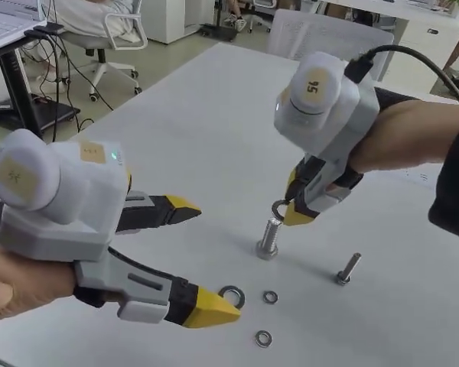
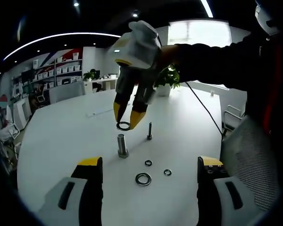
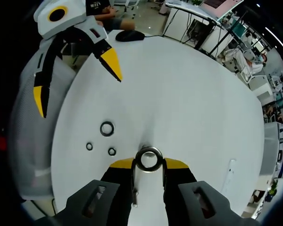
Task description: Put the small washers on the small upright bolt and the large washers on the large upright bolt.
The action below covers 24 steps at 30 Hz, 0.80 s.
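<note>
Progress looks slight, with one washer on its way and three lying loose. The right gripper [image 1: 294,214] is closed on a large washer [image 1: 279,208], pinching it by the rim. It holds the ring just above the top of the large bolt [image 1: 268,237], which stands upright on the white desk [image 1: 214,138]. In the right gripper view the ring [image 3: 148,149] sits between the yellow tips and looks roughly centred over the bolt. Whether it has touched the thread cannot be told.

In the head view the small bolt [image 1: 347,269] stands at about 4 o'clock from the large one, well apart, with nothing visible on it. A second large washer [image 1: 232,295] lies flat at 7 o'clock from the large bolt. Two small washers [image 1: 270,297] [image 1: 263,338] lie near it, at about 6 o'clock from that bolt.

The left gripper [image 1: 210,258] hangs at 8 o'clock from the large bolt with its jaws wide and nothing between them. One yellow tip is just beside the loose large washer.

By this reckoning, the held ring has to drop onto the large bolt, the other large washer must follow, and both small ones have yet to go on the small bolt.
</note>
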{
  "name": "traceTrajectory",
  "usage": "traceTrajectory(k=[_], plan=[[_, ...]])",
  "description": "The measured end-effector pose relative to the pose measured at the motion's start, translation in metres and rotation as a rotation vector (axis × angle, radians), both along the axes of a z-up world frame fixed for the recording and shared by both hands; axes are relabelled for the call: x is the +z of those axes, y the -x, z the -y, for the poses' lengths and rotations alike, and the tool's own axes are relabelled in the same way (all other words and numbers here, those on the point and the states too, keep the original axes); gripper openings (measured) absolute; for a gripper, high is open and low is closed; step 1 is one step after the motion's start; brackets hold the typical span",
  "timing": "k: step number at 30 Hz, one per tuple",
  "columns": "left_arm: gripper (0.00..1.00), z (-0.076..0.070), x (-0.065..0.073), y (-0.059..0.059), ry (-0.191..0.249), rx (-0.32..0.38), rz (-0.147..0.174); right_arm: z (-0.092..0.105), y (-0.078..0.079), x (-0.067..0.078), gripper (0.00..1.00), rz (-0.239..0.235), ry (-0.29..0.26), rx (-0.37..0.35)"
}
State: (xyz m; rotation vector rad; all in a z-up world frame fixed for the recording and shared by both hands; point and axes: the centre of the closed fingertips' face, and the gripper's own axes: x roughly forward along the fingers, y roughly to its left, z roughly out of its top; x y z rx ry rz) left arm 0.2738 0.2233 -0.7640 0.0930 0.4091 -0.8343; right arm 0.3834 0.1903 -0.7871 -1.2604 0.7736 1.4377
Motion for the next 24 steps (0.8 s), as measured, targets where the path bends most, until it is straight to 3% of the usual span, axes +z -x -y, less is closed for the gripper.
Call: traceTrajectory(k=[24], plan=[[0.82, 0.001, -0.003, -0.002, 0.013, 0.007, -0.016, -0.002, -0.001, -0.022, 0.24, -0.031, 0.043, 0.01]])
